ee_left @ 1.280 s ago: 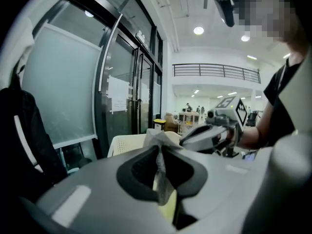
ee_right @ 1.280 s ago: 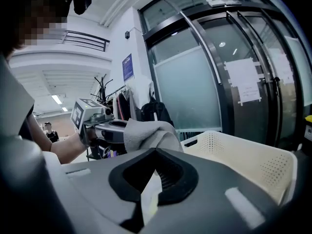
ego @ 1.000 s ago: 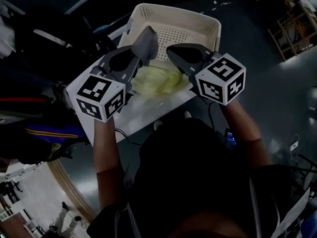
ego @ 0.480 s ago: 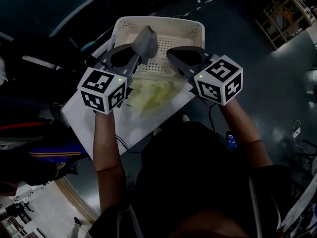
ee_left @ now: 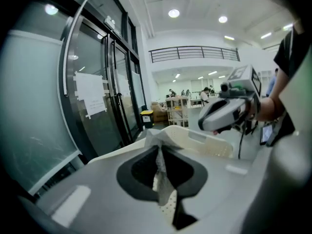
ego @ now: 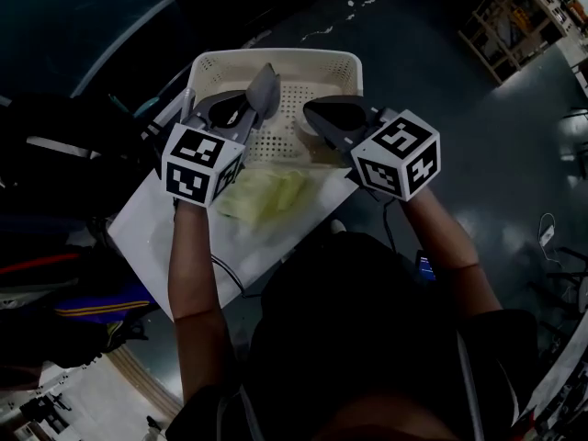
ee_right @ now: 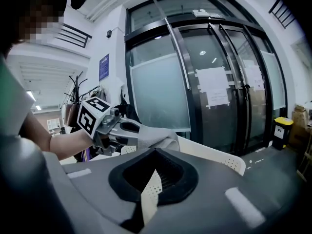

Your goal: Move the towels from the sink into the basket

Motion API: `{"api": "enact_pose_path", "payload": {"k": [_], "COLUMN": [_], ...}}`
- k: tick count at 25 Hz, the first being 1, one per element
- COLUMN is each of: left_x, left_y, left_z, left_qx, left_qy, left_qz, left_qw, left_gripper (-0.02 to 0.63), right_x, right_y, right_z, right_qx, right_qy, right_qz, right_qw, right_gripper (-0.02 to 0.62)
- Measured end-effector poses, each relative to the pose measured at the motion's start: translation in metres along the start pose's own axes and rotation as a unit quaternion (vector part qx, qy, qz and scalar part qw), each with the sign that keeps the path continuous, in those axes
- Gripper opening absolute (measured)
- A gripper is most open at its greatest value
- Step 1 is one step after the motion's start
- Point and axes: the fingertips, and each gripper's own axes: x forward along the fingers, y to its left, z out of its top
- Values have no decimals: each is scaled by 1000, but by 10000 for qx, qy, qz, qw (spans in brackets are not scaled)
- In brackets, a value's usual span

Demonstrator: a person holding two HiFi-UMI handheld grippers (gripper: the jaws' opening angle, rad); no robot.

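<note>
A grey towel (ego: 265,85) hangs from my left gripper (ego: 260,101), which is shut on it above the near part of the cream perforated basket (ego: 276,59). In the left gripper view the grey cloth (ee_left: 157,136) is pinched at the jaw tips (ee_left: 158,149), with the basket's rim (ee_left: 209,145) just beyond. My right gripper (ego: 312,111) hovers beside it over the basket's near edge, shut with nothing in it; its tips (ee_right: 156,152) meet in front of the basket's rim (ee_right: 217,159). A yellow-green towel (ego: 262,196) lies crumpled on the white surface (ego: 156,237).
The white surface ends close to the person's body, with dark floor all around. Glass doors (ee_right: 209,82) stand behind the basket. Shelving (ego: 514,16) is at the far right, and dark bags or clothing (ego: 55,274) lie to the left.
Both grippers have moved forward from above the yellow-green towel to above the basket's near part. The grey towel stays in the left gripper. The yellow-green towel has not moved.
</note>
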Motion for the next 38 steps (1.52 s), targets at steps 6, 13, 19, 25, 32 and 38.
{"api": "enact_pose_path", "payload": {"k": [6,13,19,25,32,38], "left_x": [25,39,26,15,-6,-36], "left_y": [12,16,26,26,19,13], "left_z": [-5,-16,-4,-3,1,3], "left_qx": [353,208,-354,-440,-711,-889], "left_qy": [267,369,-105,-230,-469,-723], "left_qz": [118,20,96,188,251,480], "left_qw": [9989,9991,9993,9986,9960,9923], "left_gripper": [30,187,9,8,8,8], "right_x": [4,13,21,25,26,24], "right_y": [-13,-24,-25,-25,-13,8], "right_z": [-6,-11,-9,-6,-4,3], "right_qx": [99,192,210,232,144,53], "right_qy": [71,134,143,131,147,78], "right_qz": [-6,12,35,-13,20,197], "right_qw": [9999,9997,9997,9996,9998,9998], "right_gripper": [0,0,0,-2,-2,-2]}}
